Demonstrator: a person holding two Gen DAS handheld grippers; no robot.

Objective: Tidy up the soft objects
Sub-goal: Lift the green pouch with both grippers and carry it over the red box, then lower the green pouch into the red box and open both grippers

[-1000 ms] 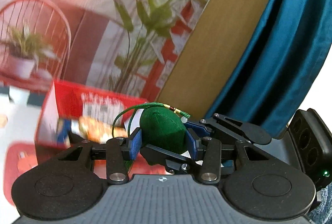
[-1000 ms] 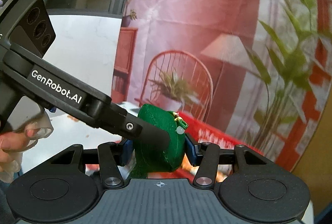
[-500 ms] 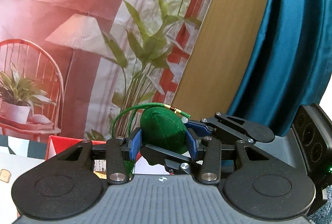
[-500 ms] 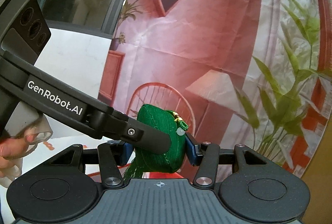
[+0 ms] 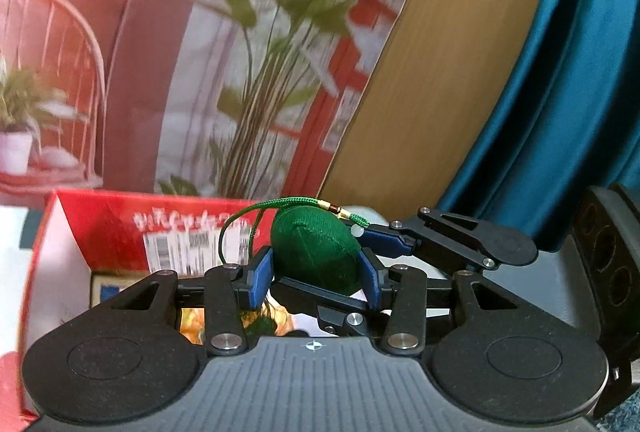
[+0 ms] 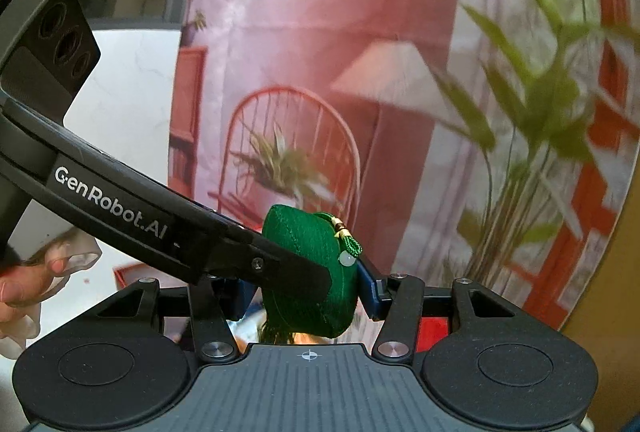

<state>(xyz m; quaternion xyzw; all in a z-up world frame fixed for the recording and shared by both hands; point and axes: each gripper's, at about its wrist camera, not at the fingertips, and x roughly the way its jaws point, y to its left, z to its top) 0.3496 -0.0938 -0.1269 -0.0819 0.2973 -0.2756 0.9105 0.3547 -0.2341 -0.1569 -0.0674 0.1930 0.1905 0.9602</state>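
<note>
Both grippers have tipped down, so the red box (image 5: 108, 232) shows again under the green pouch (image 5: 316, 252), pinched by the left gripper (image 5: 316, 278) and right gripper (image 6: 306, 296) together.

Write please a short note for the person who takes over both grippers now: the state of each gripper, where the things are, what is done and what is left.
Left gripper: shut on the green pouch.
Right gripper: shut on the same pouch from the other side; both grippers hold it together in the air.
Its green cord loops free to the left.
The open red box is below and ahead, with printed packets inside.
Done: pouch lifted.
Left: probably set it in the box, then release; nothing shows it placed yet.
</note>
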